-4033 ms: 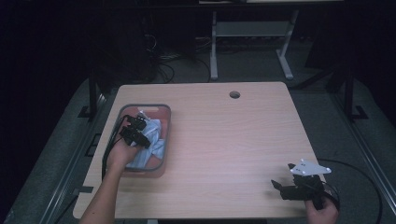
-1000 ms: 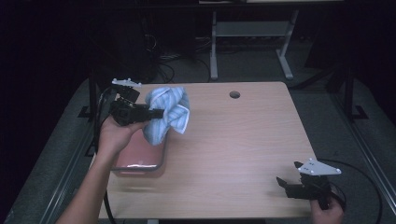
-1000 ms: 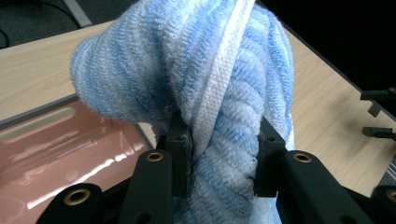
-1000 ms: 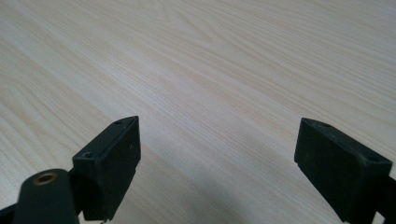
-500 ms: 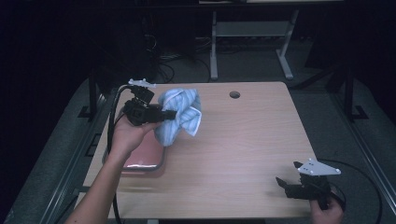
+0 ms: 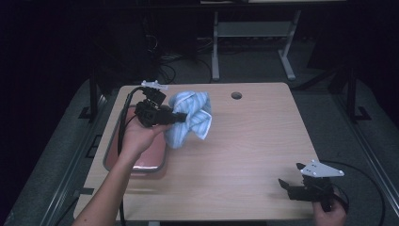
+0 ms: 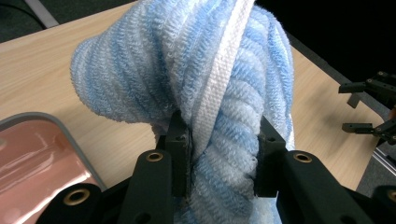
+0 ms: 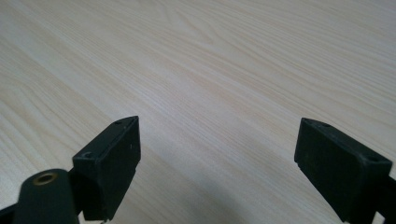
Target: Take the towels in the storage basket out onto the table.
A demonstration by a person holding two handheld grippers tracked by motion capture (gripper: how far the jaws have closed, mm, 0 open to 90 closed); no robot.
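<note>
The left hand-held gripper (image 6: pixel 181 117) is clamped on a towel (image 6: pixel 190 117), the pads biting into a bunched fold; in the left gripper view the cloth (image 7: pixel 196 88) bulges out above and between the jaws. The towel is blue-and-white striped terry with a flat white band along one edge, crumpled into a loose bundle rather than spread. It hangs in the air just off the tray's (image 6: pixel 136 165) far right corner, over bare tabletop (image 6: pixel 244 155), not touching it as far as the high view shows. The tray is a shallow pinkish pan with a grey rim and looks empty. Key relation: the towel sits straight ahead of the left jaws, on the side away from the tray, its bulk drooping downward so that its long axis runs roughly vertical from the pinch point. The right hand-held gripper (image 6: pixel 289 186) rests low, well apart from the tray, near the tabletop's near right corner, jaws spread wide with nothing between them; the right gripper view shows plain wood grain (image 8: pixel 210 70) between the open pads. The left hand is plainly the nearer. Judgement: the towel is probably meant for the open tabletop beyond the tray, where the right gripper could take a free corner for spreading.
</note>
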